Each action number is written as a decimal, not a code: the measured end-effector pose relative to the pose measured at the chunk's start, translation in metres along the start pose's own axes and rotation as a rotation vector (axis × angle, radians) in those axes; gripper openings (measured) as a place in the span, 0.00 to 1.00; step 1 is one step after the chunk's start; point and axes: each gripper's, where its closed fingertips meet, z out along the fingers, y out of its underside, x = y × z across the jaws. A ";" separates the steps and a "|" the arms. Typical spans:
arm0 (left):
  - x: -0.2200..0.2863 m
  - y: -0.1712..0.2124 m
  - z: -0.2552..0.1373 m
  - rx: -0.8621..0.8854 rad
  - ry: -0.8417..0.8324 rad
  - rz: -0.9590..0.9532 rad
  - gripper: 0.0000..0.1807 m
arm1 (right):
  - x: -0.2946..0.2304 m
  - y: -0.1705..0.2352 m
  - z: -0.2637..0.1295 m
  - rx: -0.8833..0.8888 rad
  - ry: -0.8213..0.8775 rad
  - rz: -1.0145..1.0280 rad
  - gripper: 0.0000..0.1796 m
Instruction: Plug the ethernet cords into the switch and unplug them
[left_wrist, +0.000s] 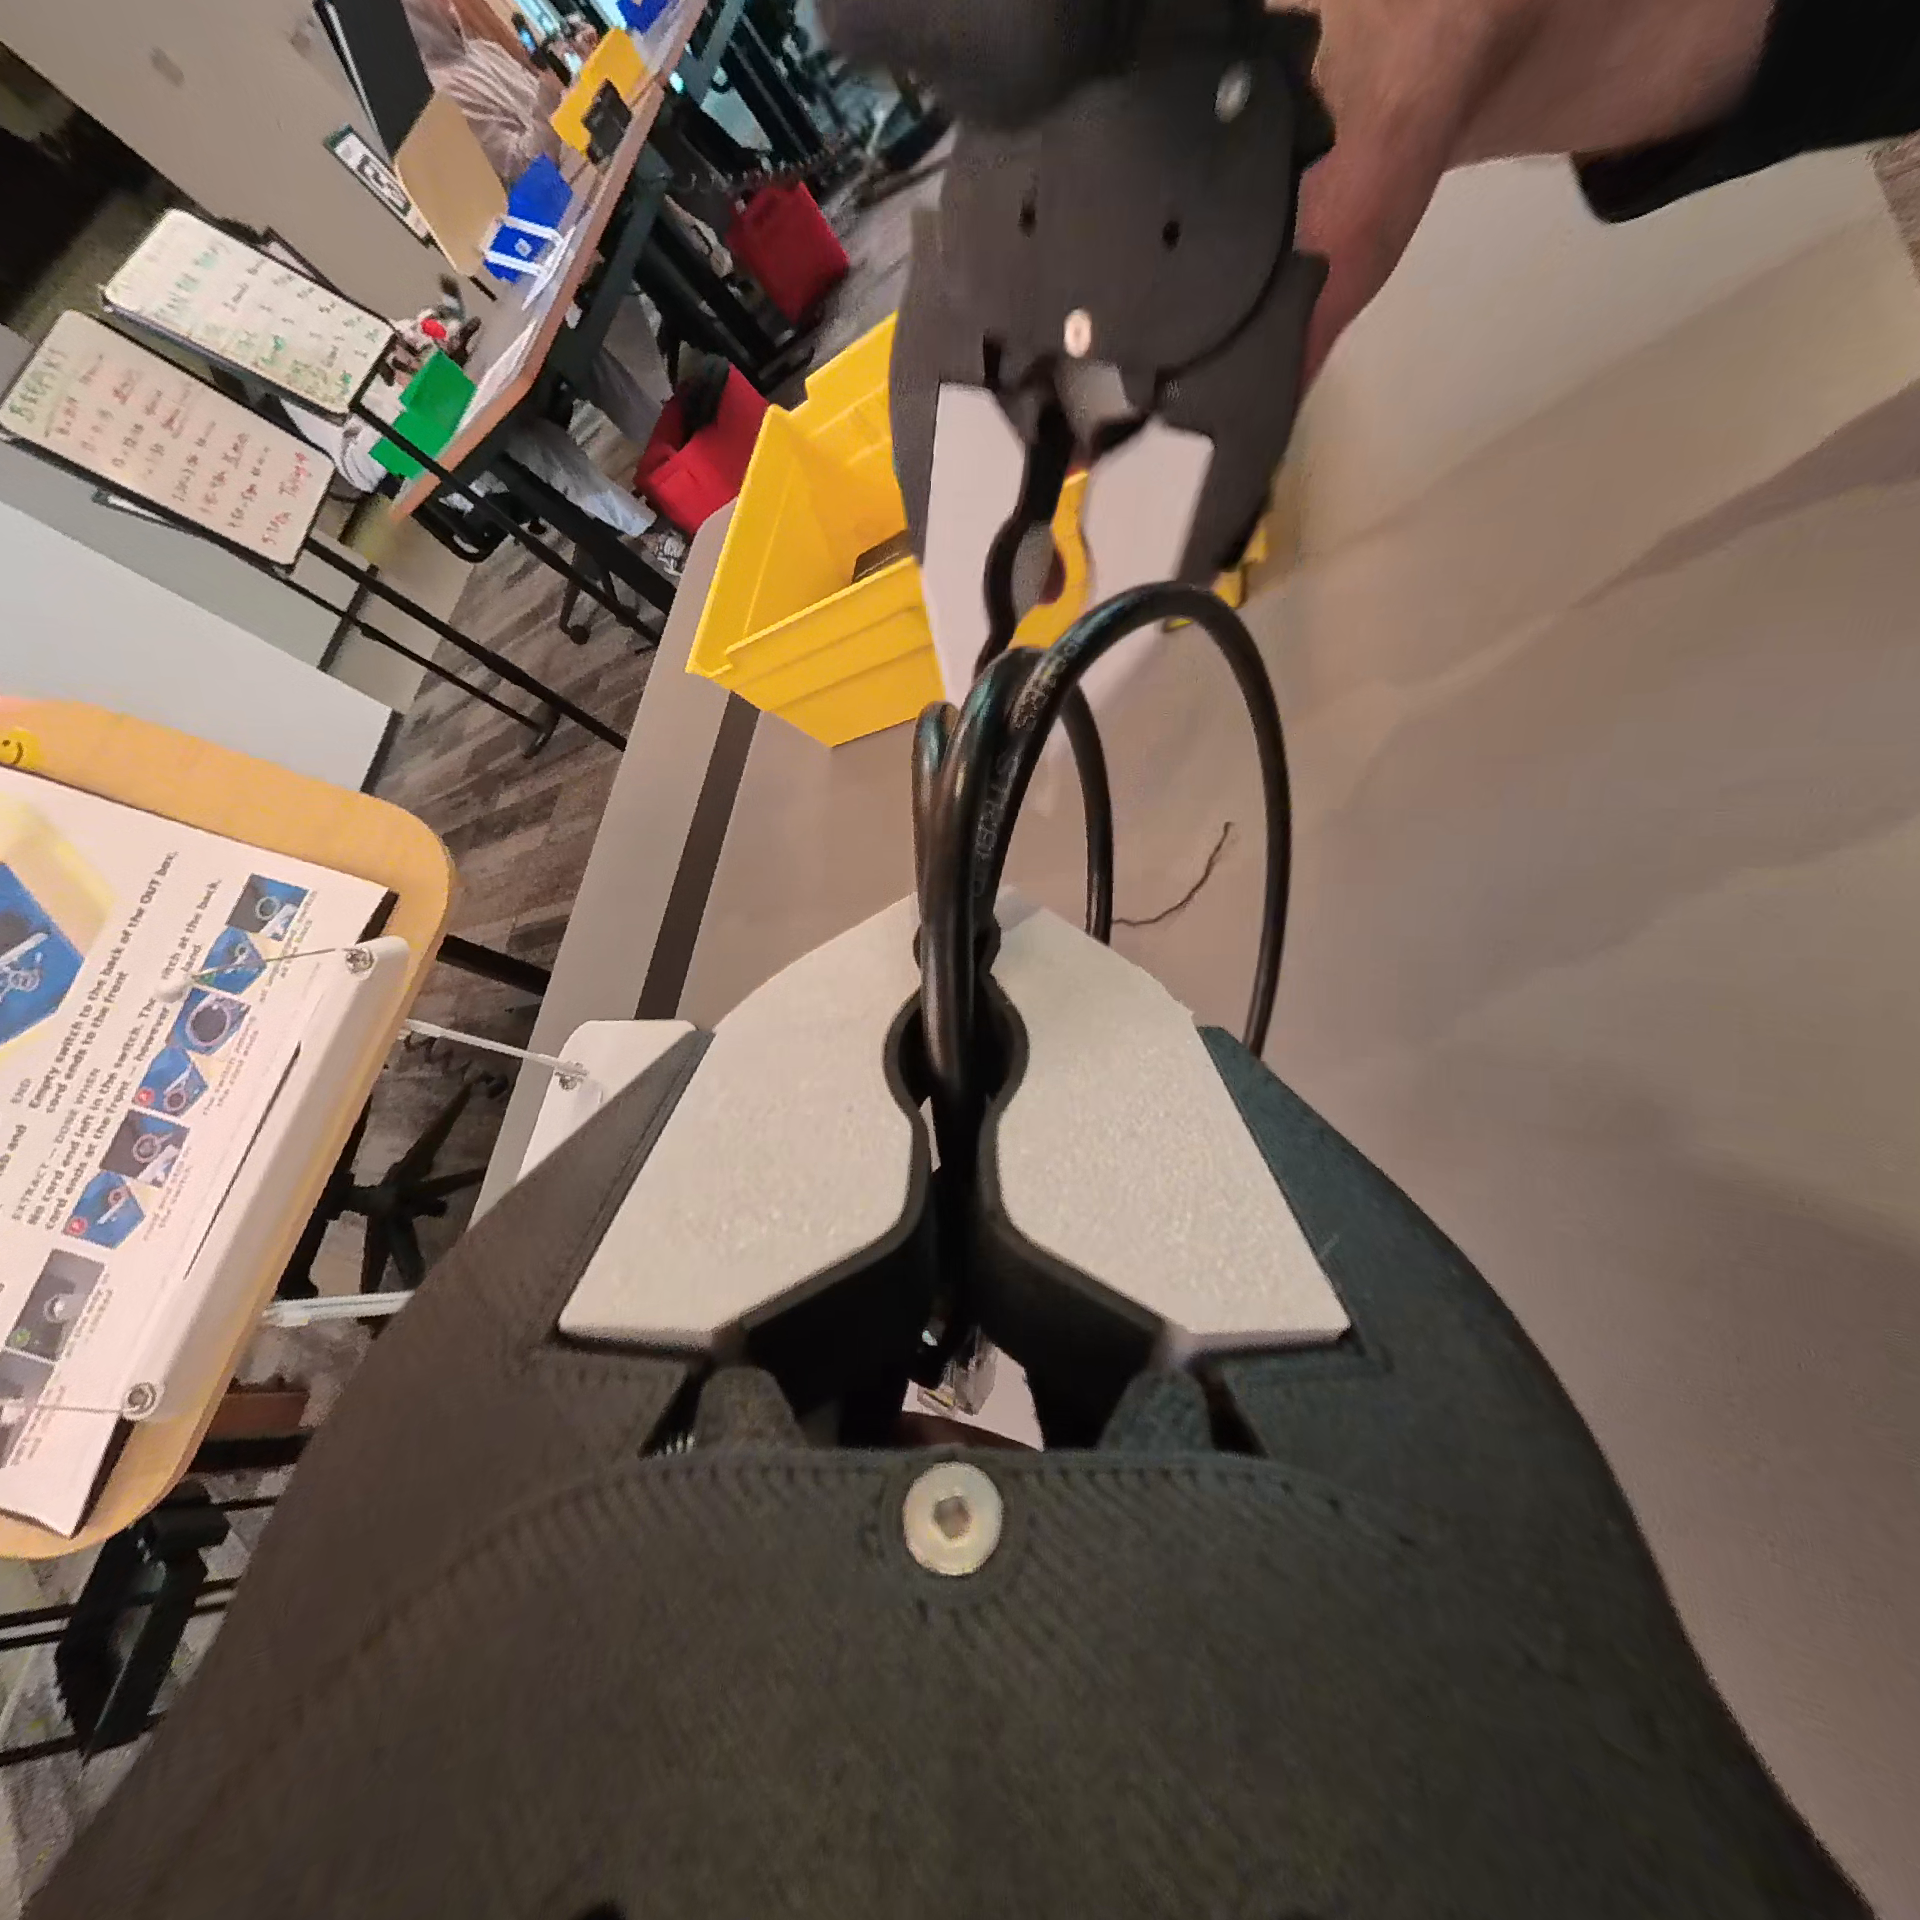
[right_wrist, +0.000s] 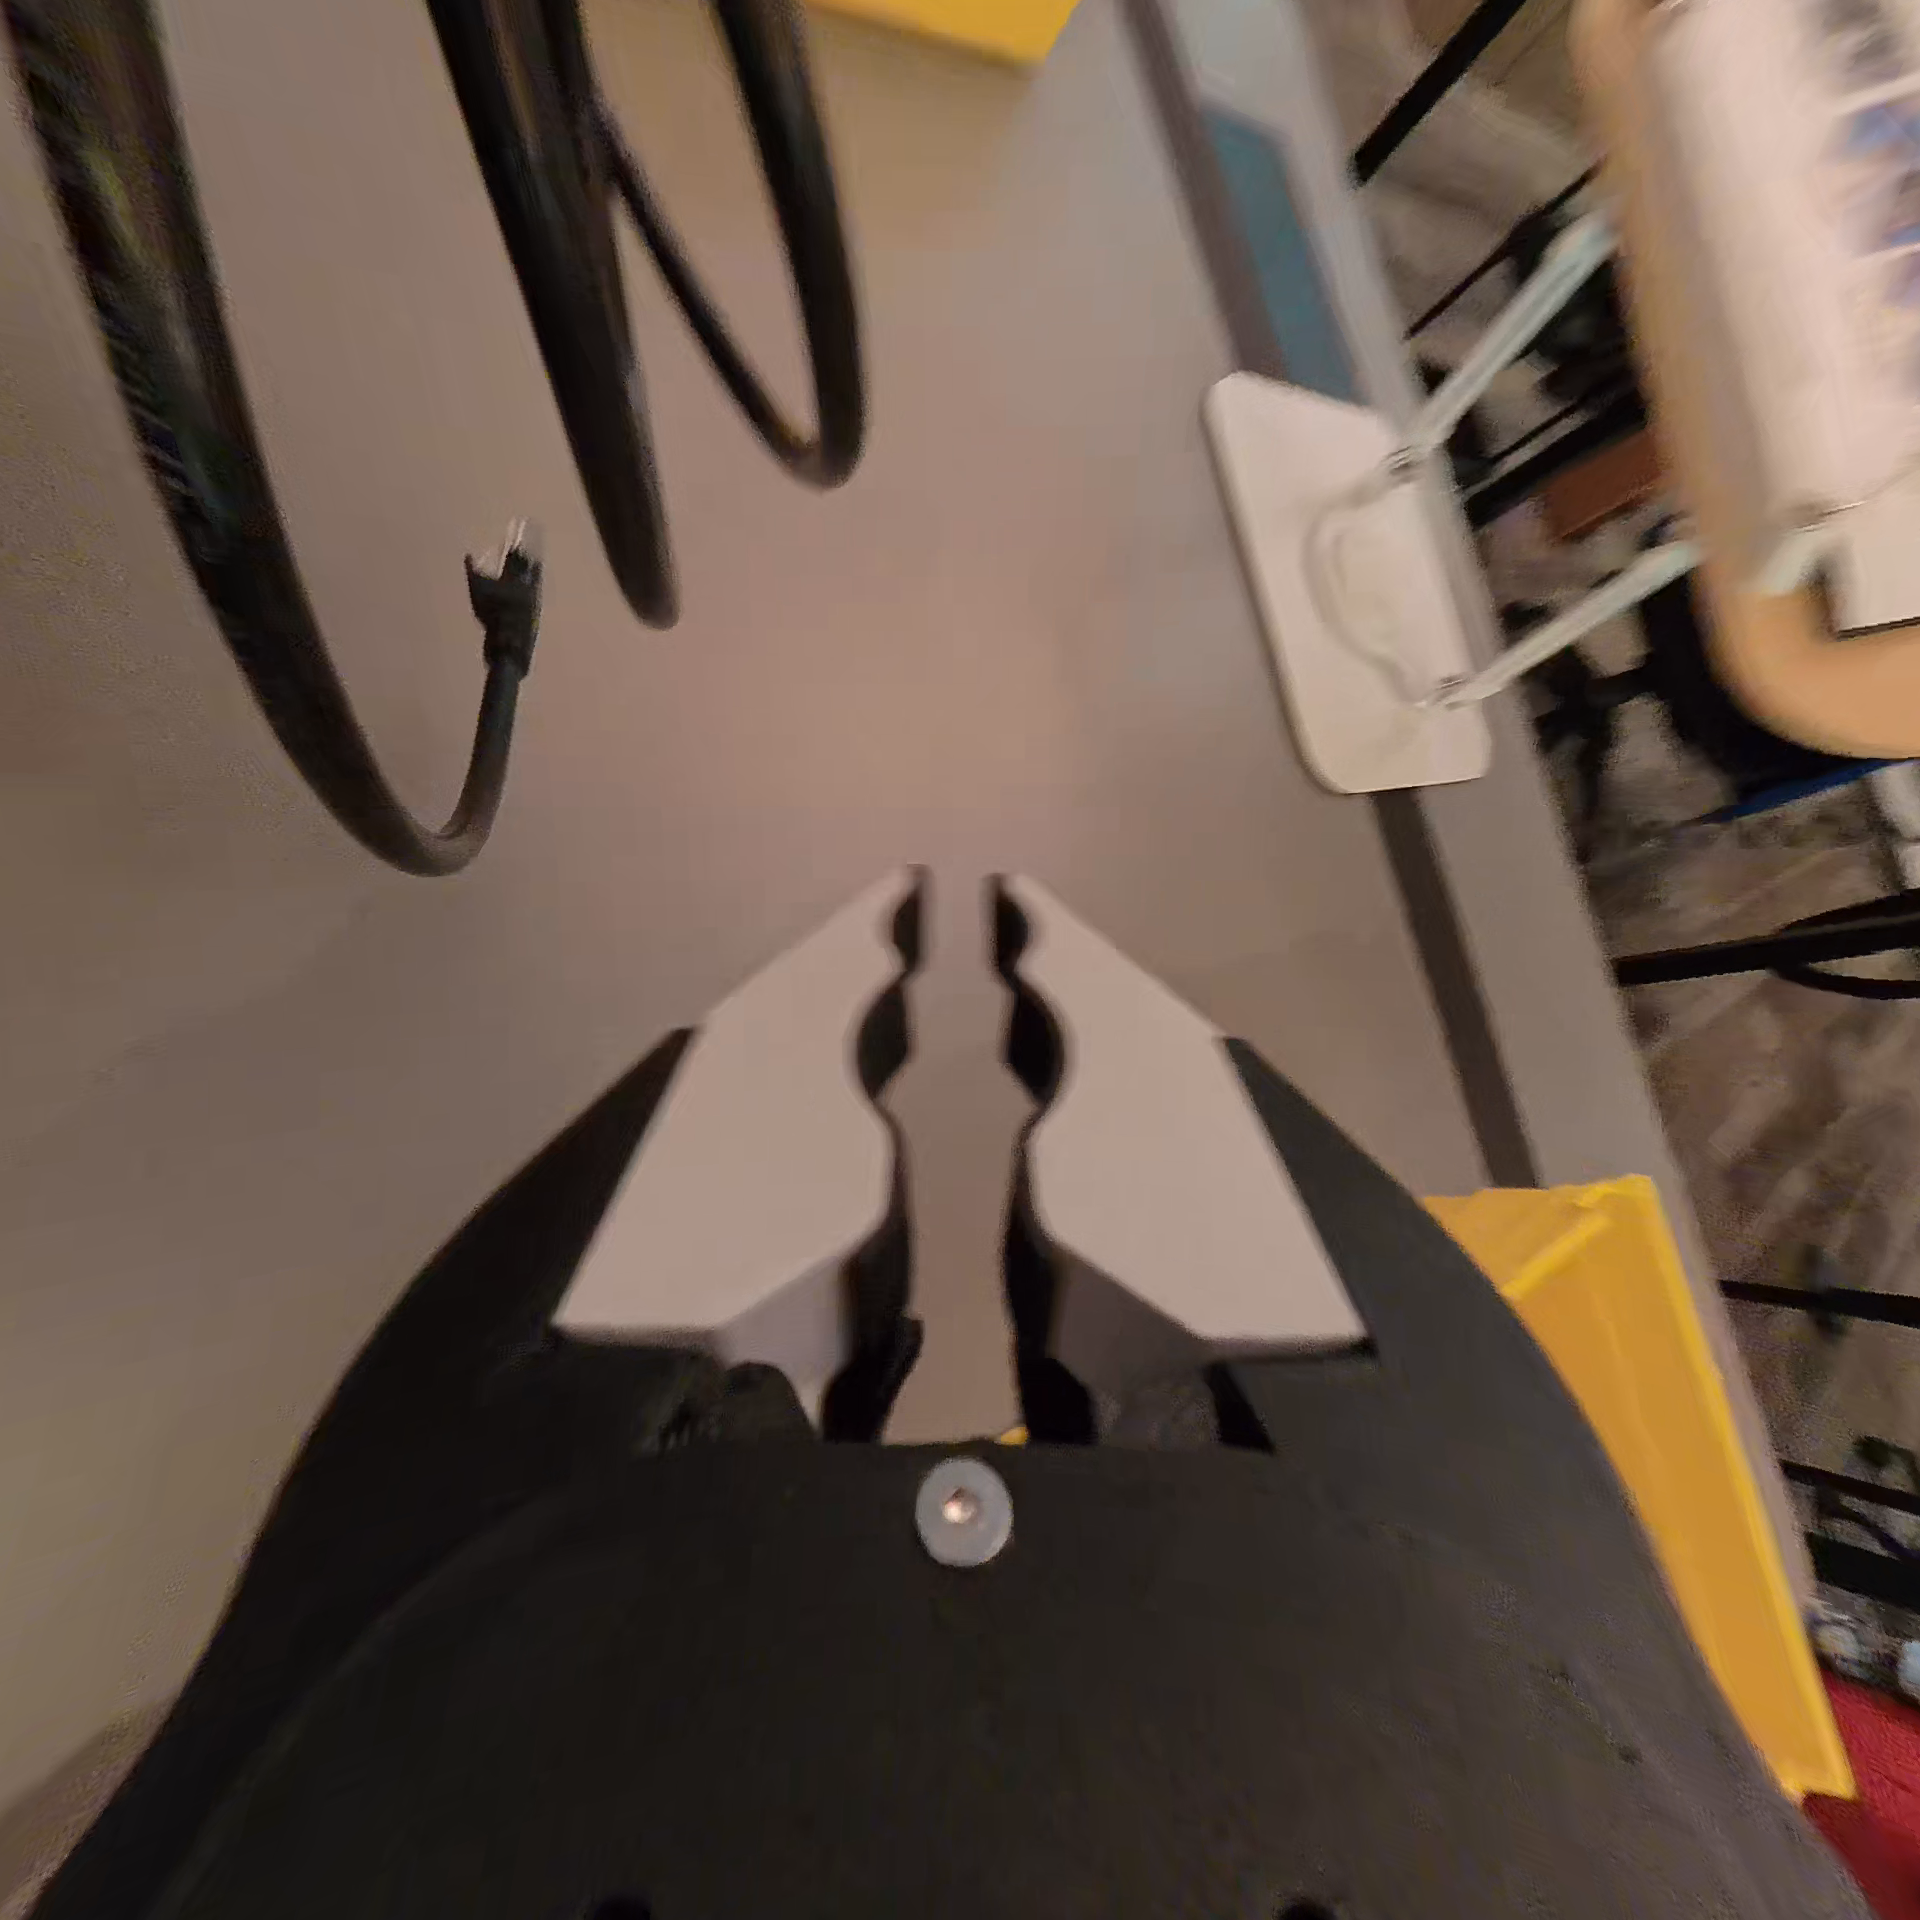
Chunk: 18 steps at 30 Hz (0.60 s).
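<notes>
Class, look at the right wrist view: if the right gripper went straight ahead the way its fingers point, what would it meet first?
Probably the bare grey tabletop. Nothing lies between the right gripper and it; the black ethernet cord hangs off to the left of that line. Blur makes depth uncertain.

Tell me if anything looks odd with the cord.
The left gripper is shut on the black ethernet cord mid-cable, not its plug, so loose loops hang in the air. The right gripper is empty.

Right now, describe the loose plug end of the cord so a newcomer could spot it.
Find the grey table. Black cable loops hang above it. One strand curls up into the clear-tipped plug, the only free end there.
</notes>
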 end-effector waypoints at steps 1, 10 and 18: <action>-0.002 0.001 0.000 -0.001 -0.008 -0.006 0.00 | 0.010 -0.006 -0.007 0.035 0.043 0.003 0.00; -0.010 0.001 0.003 0.005 -0.042 -0.087 0.00 | -0.008 -0.077 -0.070 0.404 -0.093 0.019 0.30; 0.012 -0.005 0.009 -0.046 0.009 0.015 0.00 | -0.047 -0.090 -0.039 0.308 -0.123 -0.120 0.32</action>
